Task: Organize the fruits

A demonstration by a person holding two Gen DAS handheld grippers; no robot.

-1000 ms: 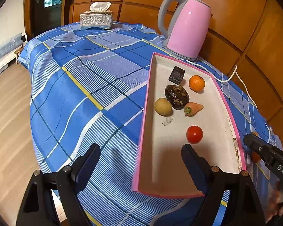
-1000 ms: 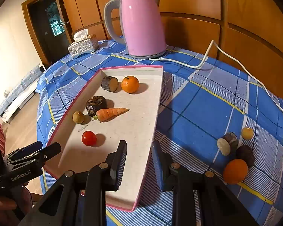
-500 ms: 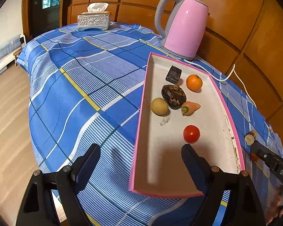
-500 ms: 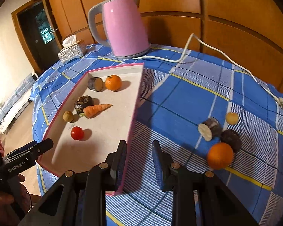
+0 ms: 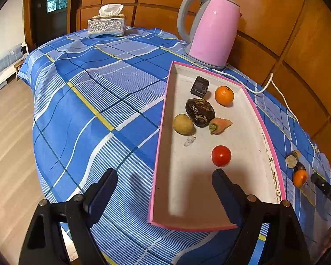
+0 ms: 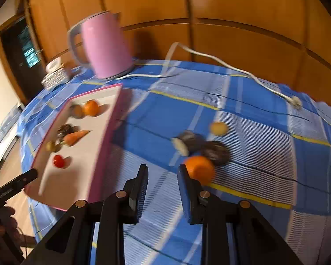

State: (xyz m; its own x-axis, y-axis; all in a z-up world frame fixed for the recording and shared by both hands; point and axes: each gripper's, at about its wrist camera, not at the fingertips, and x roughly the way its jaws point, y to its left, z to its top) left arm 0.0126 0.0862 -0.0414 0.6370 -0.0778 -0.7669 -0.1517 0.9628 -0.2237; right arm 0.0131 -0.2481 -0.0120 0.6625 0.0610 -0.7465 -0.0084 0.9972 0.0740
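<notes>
Left wrist view looks down on a bench draped in a blue plaid cloth (image 5: 94,101), with the left gripper (image 5: 165,187) at the near edge, its fingers (image 5: 103,187) spread wide and holding nothing. One finger sits over the cloth, the other over the near end of a pink-rimmed tray (image 5: 163,119). Inside the tray lie a red tomato (image 5: 221,156) nearest the gripper, then a yellowish round fruit (image 5: 183,124), a dark wrinkled fruit (image 5: 200,112) and a carrot (image 5: 219,124) close together, and farther off a dark cut piece (image 5: 200,85) beside a small orange (image 5: 224,95). A pink kettle (image 5: 211,29) stands beyond the tray's far end, and a tissue box (image 5: 106,23) sits at the far left of the bench. More fruit shows on the cloth at the right edge.

Right wrist view is blurred. The right gripper (image 6: 163,174) has its fingers (image 6: 187,190) parted with nothing between them, low over the cloth to the right of the tray. A large orange (image 6: 199,169) lies just beside the right finger; contact cannot be made out. Just behind it are a dark round fruit (image 6: 217,152) and a dark cut fruit with a pale face (image 6: 187,142), and a small yellow fruit (image 6: 218,128) lies a little farther. The kettle's white cord (image 6: 231,68) trails across the far cloth.
</notes>
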